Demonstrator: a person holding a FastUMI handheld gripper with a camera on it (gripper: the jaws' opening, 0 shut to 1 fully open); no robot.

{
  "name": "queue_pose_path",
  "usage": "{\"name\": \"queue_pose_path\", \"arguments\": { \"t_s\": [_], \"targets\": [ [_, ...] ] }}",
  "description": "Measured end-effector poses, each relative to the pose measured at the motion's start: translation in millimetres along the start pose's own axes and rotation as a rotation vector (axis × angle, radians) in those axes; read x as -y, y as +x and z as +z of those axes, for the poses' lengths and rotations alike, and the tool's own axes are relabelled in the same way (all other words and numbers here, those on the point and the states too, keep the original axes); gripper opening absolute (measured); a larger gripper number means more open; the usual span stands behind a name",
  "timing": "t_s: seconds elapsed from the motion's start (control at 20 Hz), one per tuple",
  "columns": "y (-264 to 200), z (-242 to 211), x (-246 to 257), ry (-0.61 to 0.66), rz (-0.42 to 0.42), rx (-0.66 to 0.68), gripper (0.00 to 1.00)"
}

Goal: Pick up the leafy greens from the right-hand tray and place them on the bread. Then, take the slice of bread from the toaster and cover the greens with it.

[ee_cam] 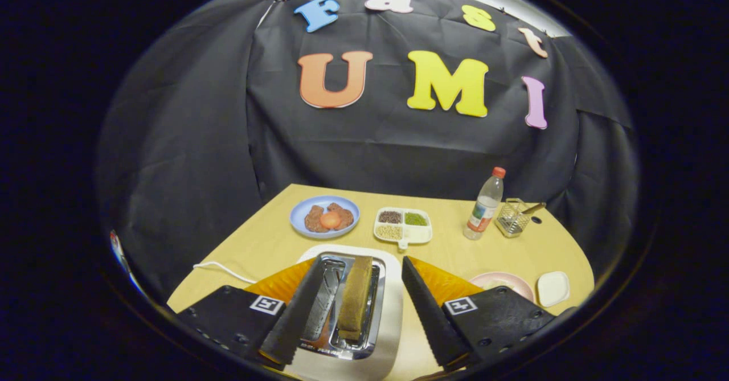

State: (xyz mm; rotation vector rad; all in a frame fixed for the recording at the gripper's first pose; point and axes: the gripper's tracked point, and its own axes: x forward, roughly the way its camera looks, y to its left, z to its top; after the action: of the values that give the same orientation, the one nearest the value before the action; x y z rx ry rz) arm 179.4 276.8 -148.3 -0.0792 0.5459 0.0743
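Gripper [364, 312] open, fingers spread wide above the toaster [353, 312], one finger to each side of it, touching nothing. Bread slice [354, 298] stands upright in the toaster's right slot, between the fingers; left slot holds nothing. Beyond the toaster: blue plate [324, 216] with food, divided tray [402, 225] just to its right. Pink plate [504, 283] and small white dish [553, 288] sit right of the toaster; greens not discernible.

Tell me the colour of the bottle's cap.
Orange-red, in the gripper view: the bottle cap, well beyond the open tongs.
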Motion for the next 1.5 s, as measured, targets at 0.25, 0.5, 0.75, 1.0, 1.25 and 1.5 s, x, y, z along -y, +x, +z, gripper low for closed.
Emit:
{"name": "queue_pose_path", "arguments": {
  "t_s": [0.25,0.5,0.75,1.0,1.25,1.5],
  "targets": [
    [5.0,-22.3,1.4,-0.066,-0.034,-0.127,0.45],
    [-7.9,-16.2,0.0,-0.081,-0.01,-0.122,0.13],
    [-26.2,-2.9,-1.0,-0.086,0.024,-0.071,0.13],
    [-54.3,22.8,2.9,-0.029,0.072,-0.016,0.13],
    [-104.1,56.2,13.6,-0.018,0.111,0.112,0.13],
    [-151.9,75.1,37.7,-0.015,0.102,0.221,0.13]
  ]
}}
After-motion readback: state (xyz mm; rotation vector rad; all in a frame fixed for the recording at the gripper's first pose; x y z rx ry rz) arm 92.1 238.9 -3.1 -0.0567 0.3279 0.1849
